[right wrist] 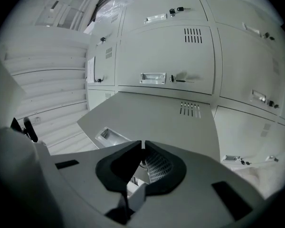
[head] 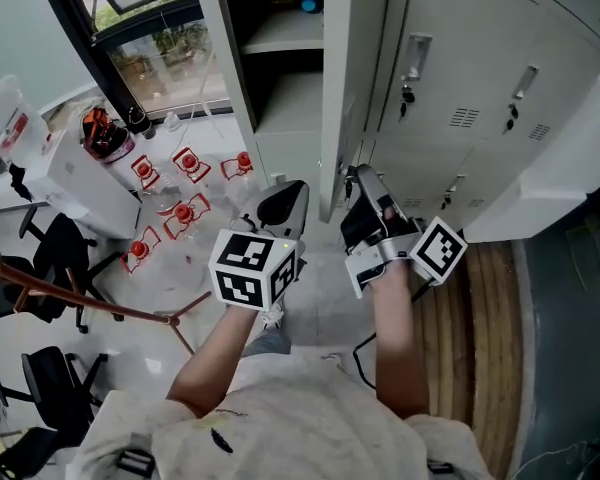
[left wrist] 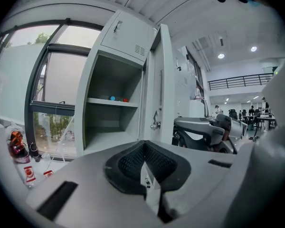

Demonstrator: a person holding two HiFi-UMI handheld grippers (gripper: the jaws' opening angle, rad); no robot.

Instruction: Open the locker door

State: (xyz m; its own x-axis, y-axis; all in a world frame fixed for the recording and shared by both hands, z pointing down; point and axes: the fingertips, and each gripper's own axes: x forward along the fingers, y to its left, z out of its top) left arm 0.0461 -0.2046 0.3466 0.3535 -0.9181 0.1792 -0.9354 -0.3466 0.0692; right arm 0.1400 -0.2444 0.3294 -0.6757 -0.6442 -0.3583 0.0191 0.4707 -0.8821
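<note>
Both tools are clamped shut on nothing right now. The left gripper (head: 288, 196) sits just left of the locker door (head: 352, 88), down by its bottom edge. Its jaw tips are pressed together and it points at the open compartment. The right gripper (head: 368, 183) is just right of the door, also low, jaws together and empty. Can't tell if it's actually touching the panel.

The door is swung wide, edge-on to the head camera. In the right gripper view its outer face, with the recessed handle (right wrist: 107, 136) and vent slots (right wrist: 189, 109), fills the space past the jaw tips.

Left of the door is the open locker (head: 280, 88), with a shelf (head: 285, 40) and a small blue thing (head: 309, 6) on it. Right of the door is a bank of closed lockers (head: 470, 98). Farther left of the door, red-capped bottles (head: 185, 183) cluster below a window (head: 150, 38).
</note>
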